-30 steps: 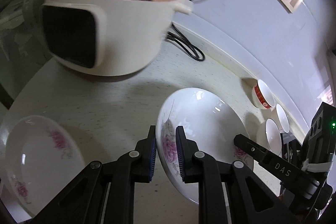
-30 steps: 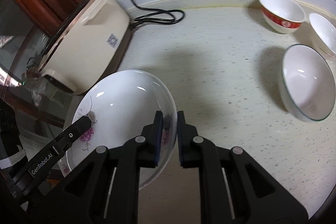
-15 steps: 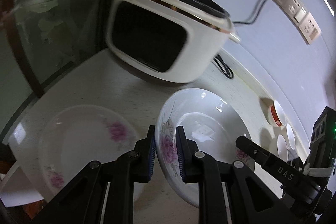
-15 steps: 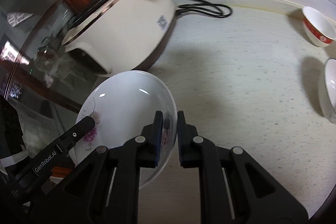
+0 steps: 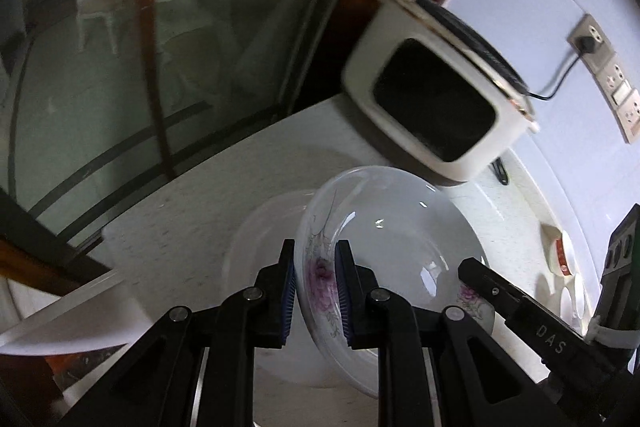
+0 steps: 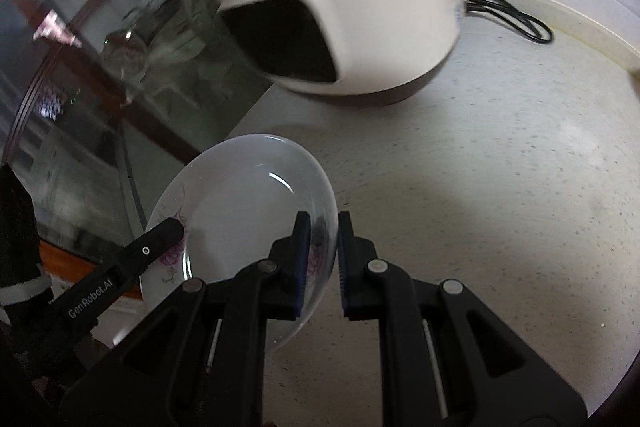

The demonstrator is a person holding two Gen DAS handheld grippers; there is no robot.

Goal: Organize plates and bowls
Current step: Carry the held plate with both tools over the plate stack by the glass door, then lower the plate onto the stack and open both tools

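In the left wrist view, the left gripper (image 5: 315,281) is clenched on the near rim of the flowered plate (image 5: 394,227), which is held above the counter (image 5: 192,227); under it lies what seems a second plate (image 5: 260,239), blurred. In the right wrist view, the right gripper (image 6: 323,259) grasps the opposite rim of the same plate (image 6: 248,199), near the rice cooker (image 6: 360,11).

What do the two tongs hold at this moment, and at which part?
Both hold one flowered plate: left tongs and right tongs are clamped on opposite sides of its rim.
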